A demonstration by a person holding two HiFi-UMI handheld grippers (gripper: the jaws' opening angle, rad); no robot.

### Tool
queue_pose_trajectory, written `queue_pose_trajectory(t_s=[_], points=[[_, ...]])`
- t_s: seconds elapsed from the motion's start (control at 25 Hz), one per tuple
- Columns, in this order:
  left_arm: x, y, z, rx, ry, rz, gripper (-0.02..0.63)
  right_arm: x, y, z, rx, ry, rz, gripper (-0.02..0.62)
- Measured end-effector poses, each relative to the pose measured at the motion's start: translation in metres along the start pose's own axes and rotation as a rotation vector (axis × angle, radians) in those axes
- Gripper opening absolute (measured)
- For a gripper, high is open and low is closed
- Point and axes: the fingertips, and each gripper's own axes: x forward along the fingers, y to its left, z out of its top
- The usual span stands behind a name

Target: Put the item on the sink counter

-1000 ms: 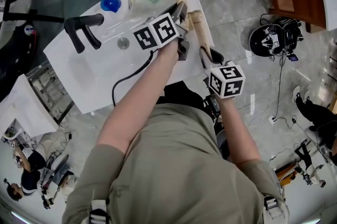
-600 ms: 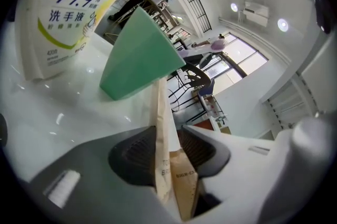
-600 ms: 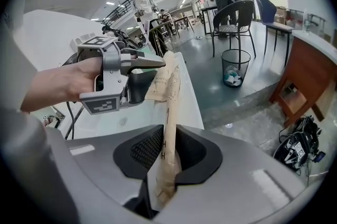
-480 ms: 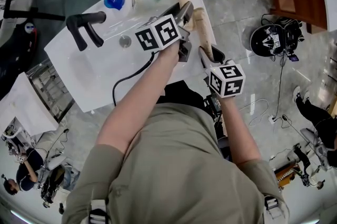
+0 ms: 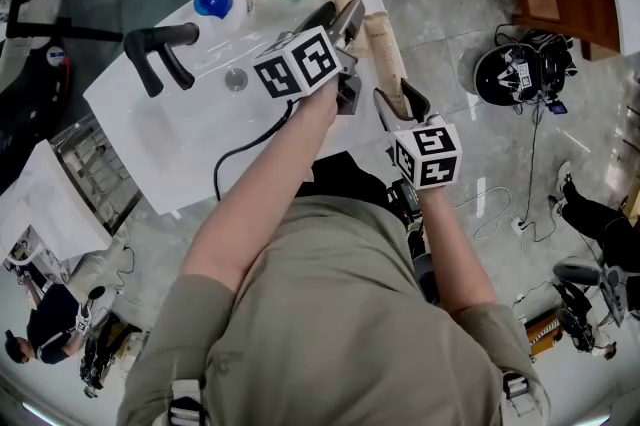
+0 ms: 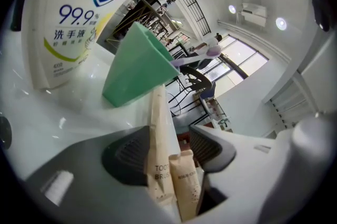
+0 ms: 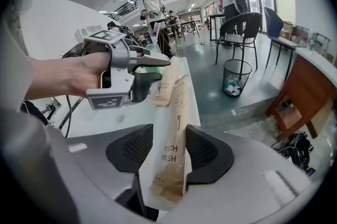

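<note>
Left gripper (image 5: 336,16), right gripper (image 5: 398,101) just opened round toothbrush packets (image 7: 169,165), green cup (image 6: 137,68) possibly touching

Bright, even indoor light; strong fisheye distortion at edges.

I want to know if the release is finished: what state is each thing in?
Toothbrush packets: sealed, lying along sink counter edge.
Left gripper: jaws just opened, packets loose between them.
Right gripper: jaws just opened, one packet loose between them.
Soap bottle: upright, blue top on.
Green cup: upright.
Faucet: no water running.
</note>
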Motion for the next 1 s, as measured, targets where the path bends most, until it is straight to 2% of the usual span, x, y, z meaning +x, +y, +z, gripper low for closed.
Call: queue_pose_trajectory(t_s=[0.56, 0.72, 1.0], points=[[-0.012, -0.002, 0.005, 0.07, -0.001, 0.003, 0.222, -0.016, -0.012, 0.013, 0.012, -0.074, -0.088, 0.178], [-0.021, -0.008, 0.002, 0.083, 0.014, -0.022, 0.222, -0.022, -0.005, 0.022, -0.002, -0.111, -0.09, 0.178], [-0.043, -0.022, 0.003, 0.184, 0.037, -0.071, 0.215, -0.028, 0.02, 0.036, -0.031, -0.159, -0.074, 0.175]])
